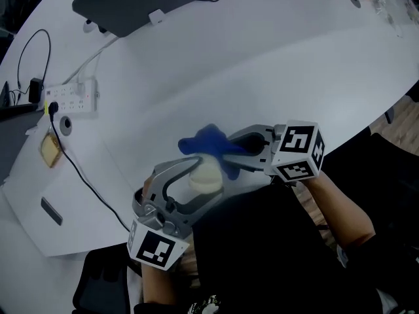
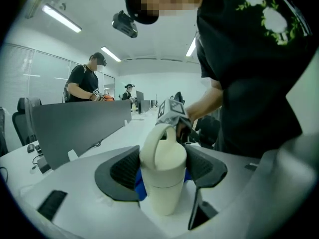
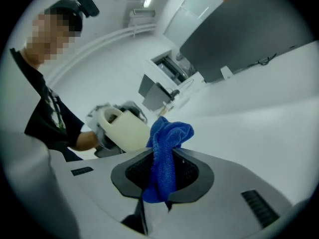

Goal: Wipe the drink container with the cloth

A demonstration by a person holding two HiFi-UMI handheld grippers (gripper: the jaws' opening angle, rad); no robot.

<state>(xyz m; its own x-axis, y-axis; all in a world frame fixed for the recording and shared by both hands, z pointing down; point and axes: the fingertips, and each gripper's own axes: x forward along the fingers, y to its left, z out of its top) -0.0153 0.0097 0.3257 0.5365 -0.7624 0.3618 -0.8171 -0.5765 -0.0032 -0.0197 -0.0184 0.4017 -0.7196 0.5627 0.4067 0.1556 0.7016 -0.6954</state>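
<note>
A cream drink container (image 1: pixel 206 175) with a loop handle on its lid stands upright between the jaws of my left gripper (image 1: pixel 208 176), just above the white table's near edge. In the left gripper view both dark pads press on the container (image 2: pixel 163 176) just under its lid. My right gripper (image 1: pixel 239 150) is shut on a blue cloth (image 1: pixel 209 141), which hangs bunched against the container's far side. In the right gripper view the cloth (image 3: pixel 164 153) fills the gap between the pads, and the container (image 3: pixel 127 128) sits just beyond it to the left.
A white power strip (image 1: pixel 71 98) with a black cable lies at the left of the table (image 1: pixel 275 64). A grey divider panel (image 1: pixel 144 2) stands at the back. A white box (image 1: pixel 46 195) sits at the near left. Other people (image 2: pixel 84 83) stand far off.
</note>
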